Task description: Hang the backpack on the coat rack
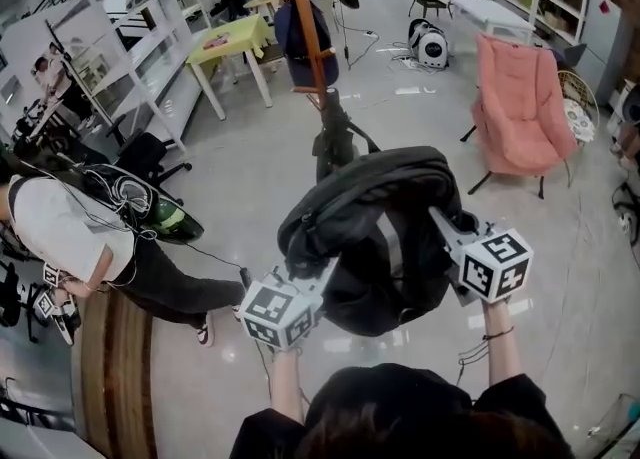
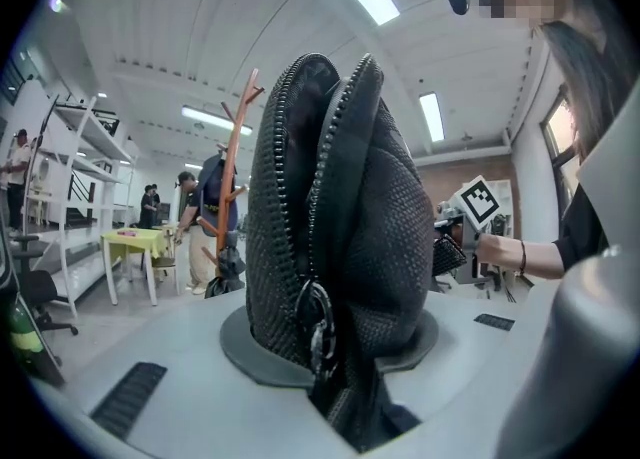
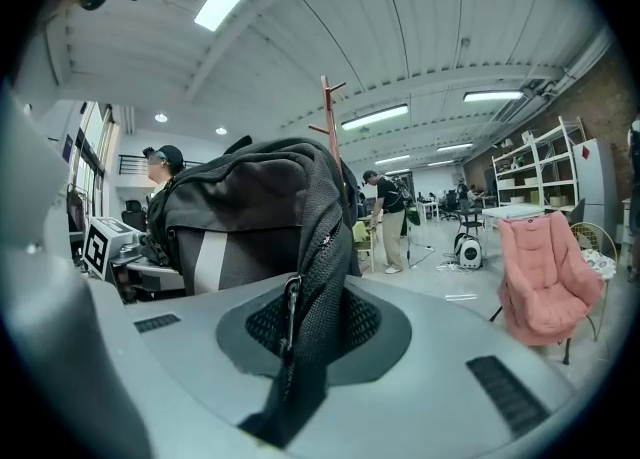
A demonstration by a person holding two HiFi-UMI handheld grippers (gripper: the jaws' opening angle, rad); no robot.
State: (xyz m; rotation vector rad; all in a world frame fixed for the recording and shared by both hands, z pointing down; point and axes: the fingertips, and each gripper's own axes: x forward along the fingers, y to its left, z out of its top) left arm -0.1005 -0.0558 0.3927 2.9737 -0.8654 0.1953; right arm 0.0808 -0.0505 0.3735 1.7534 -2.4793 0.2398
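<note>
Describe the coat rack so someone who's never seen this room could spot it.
Look at the open floor between the yellow table and the pink armchair. The coat rack stands there, a slim orange-brown wooden pole with branch-like pegs. Nothing else nearby is a tall wooden post.

The left forearm (image 1: 287, 379) and the right forearm (image 1: 504, 349) are stretched forward side by side, set apart from each other. The left gripper (image 1: 318, 279) is held almost level, and its jaws are clamped on mesh and zipper fabric at the left side of the backpack (image 1: 375, 197). The right gripper (image 1: 447, 225) is held almost level too, and its jaws are closed on a thin fold at the backpack's right side. A dark band (image 1: 497, 333) is worn on the right wrist.
</note>
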